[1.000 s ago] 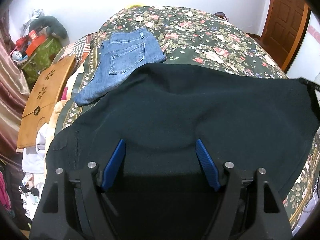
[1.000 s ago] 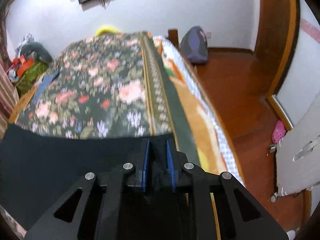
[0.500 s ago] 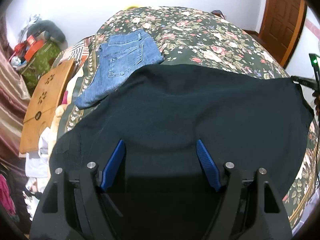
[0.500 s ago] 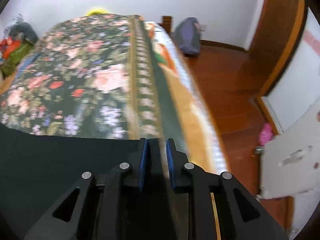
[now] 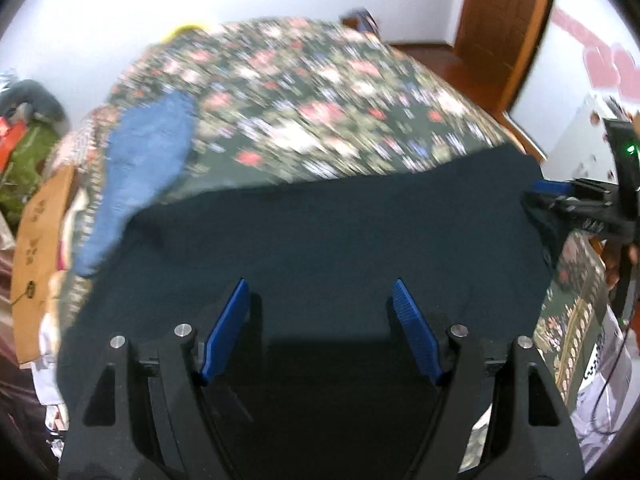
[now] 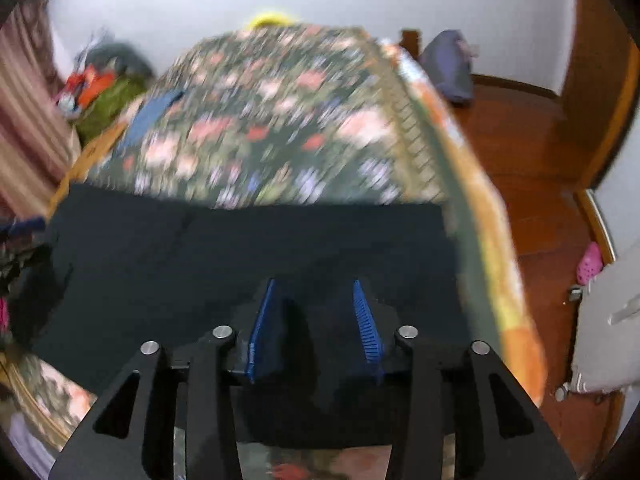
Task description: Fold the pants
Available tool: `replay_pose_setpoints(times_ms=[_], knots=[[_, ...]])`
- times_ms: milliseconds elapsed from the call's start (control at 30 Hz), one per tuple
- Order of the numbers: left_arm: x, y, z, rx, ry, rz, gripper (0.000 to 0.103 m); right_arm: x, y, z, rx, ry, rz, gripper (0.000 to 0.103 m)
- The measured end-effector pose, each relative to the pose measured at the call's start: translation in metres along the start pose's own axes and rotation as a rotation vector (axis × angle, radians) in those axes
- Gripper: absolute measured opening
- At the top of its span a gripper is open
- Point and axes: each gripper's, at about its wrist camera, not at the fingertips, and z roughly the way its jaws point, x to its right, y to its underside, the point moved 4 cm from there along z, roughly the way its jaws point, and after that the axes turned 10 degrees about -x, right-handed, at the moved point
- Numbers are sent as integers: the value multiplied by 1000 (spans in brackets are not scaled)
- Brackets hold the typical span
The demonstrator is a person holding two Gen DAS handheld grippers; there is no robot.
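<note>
While both claws gape w/ ribbed blue pads, dark matte pants (image 5: 340,232) lie flat on floral bedspread (image 5: 320,92)

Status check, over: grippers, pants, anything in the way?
Both grippers open: left, right. Black pants spread flat on bed. Jeans lie beside them.

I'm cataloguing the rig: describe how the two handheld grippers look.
Both match: the left gripper and right gripper have matte black angular frames with triangular cutouts, round silver pin heads, and blue ribbed finger pads. No sleeves or markings show.
</note>
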Motion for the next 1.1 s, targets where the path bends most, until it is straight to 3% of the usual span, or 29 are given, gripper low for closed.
replay_pose_setpoints(times_ms=[67, 167, 467, 600, 733, 800, 933, 1100], knots=[[10, 3, 12, -41, 0, 10, 74, 1, 14, 14, -25, 22, -21, 38], [21, 7, 15, -11, -45, 21, 79, 10, 32, 7, -10, 36, -16, 40], [39, 7, 18, -12, -36, 18, 83, 36, 63, -11, -17, 91, 48, 37], [53, 11, 16, -4, -61, 61, 83, 36, 69, -17, -21, 145, 38, 37], [54, 14, 12, -13, -30, 51, 82, 55, 80, -26, -50, 234, 98, 41], [50, 18, 1, 13, -16, 38, 82, 69, 91, -35, -52, 247, 156, 40], [27, 25, -31, 103, -63, 9, 82, 83, 108, -55, -16, 194, 261, 41], [-46, 56, -69, 157, -132, -98, 82, 73, 108, -70, 32, 134, 302, 42]])
